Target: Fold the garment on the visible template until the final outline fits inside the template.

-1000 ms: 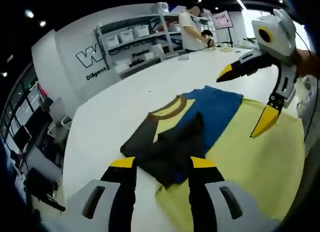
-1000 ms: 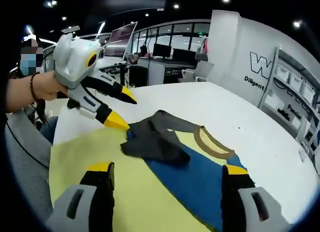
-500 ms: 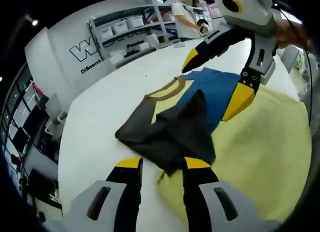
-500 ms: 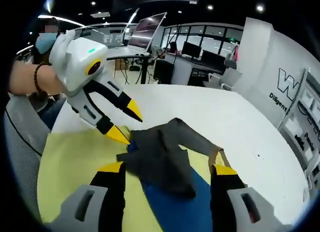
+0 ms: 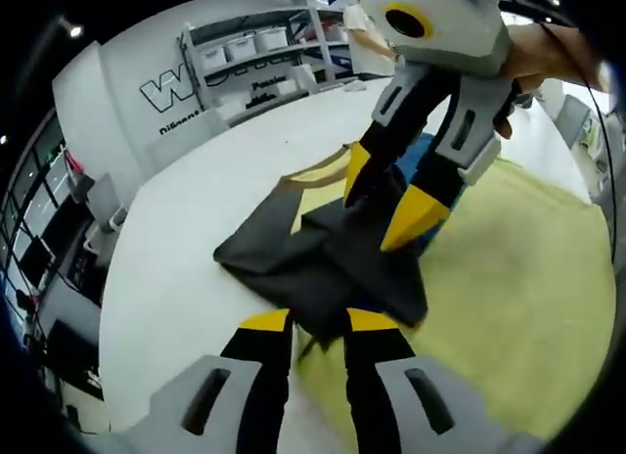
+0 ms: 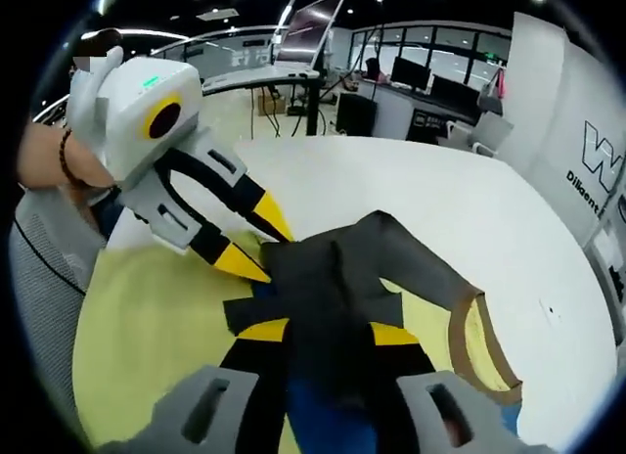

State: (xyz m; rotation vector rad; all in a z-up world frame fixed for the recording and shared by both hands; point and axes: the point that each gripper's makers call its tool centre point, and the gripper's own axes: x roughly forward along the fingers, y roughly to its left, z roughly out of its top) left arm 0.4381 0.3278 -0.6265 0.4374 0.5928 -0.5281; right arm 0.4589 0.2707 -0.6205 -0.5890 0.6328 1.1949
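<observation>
One dark grey, blue and yellow garment (image 5: pixel 323 268) on one yellow template mat (image 5: pixel 509 278), white table (image 5: pixel 176 268). Left gripper (image 5: pixel 315 327) clamped on grey fold at 6 o'clock; right gripper (image 6: pixel 328 335) likewise.

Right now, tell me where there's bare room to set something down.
Free: the white table between the garment and the shelving, and the yellow template beyond the garment's blue part. Crowded: the garment's dark fold, where the left gripper and right gripper meet.

White table (image 5: pixel 186 268), wall shelving with bins (image 5: pixel 249 58), desks with monitors (image 6: pixel 411 77) behind.
</observation>
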